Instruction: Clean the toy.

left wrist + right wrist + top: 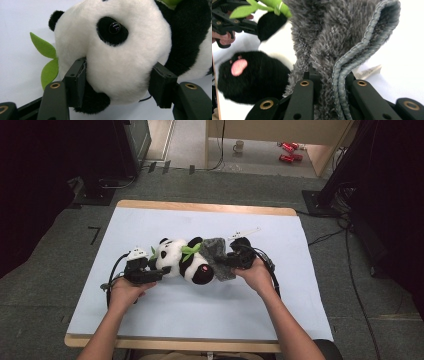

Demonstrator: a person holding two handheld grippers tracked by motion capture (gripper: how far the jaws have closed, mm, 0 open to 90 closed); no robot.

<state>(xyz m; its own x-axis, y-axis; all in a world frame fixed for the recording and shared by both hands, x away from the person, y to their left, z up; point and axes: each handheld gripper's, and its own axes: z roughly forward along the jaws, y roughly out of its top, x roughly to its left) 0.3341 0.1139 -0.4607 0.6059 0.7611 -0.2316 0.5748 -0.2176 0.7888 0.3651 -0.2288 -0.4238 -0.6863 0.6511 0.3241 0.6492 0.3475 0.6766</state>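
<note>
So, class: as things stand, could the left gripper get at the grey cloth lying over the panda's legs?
Probably not yet. The left gripper has its jaws clamped around the panda by the head, and the panda's body lies between it and the grey cloth, which the right gripper already pinches.

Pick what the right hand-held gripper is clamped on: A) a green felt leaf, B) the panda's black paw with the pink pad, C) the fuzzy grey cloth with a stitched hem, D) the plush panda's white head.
C: in the right gripper view the right hand-held gripper has its black jaws pinched on the fuzzy grey cloth, its stitched hem running between them; the black paw lies free beside it.
</note>
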